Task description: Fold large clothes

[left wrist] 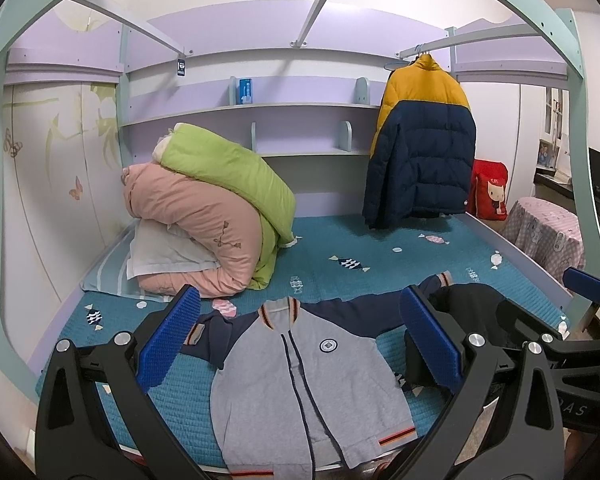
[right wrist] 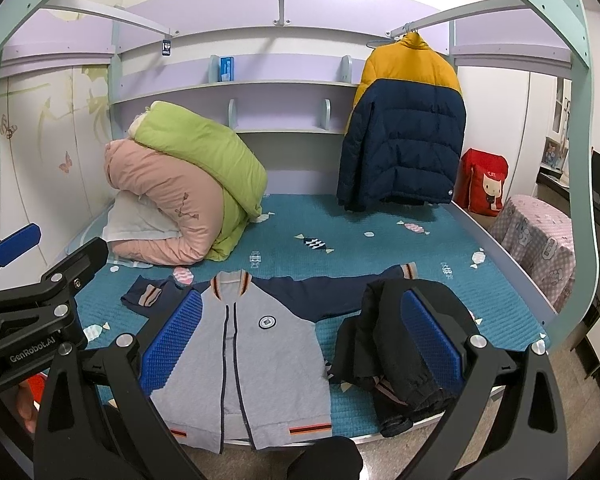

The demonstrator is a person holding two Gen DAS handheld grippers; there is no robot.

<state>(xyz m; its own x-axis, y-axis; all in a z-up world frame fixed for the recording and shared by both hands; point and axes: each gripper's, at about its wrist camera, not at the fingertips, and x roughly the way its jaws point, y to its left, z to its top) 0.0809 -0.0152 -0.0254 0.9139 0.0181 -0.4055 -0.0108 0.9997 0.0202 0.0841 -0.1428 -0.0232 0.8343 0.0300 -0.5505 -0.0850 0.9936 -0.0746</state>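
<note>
A grey zip jacket with navy sleeves (left wrist: 300,376) lies flat, front up, on the teal bed cover (left wrist: 340,248), its hem at the near bed edge. It also shows in the right wrist view (right wrist: 252,352). A crumpled black garment (right wrist: 396,344) lies just right of it, also seen in the left wrist view (left wrist: 472,312). My left gripper (left wrist: 300,344) is open and empty, hovering above the jacket. My right gripper (right wrist: 300,340) is open and empty, above the jacket's right half and the black garment.
Rolled pink and green quilts (left wrist: 204,216) on a white pillow fill the bed's back left. A yellow and navy puffer jacket (left wrist: 420,144) hangs at the back right. A red bag (left wrist: 490,192) and a covered stool (left wrist: 548,232) stand right of the bed.
</note>
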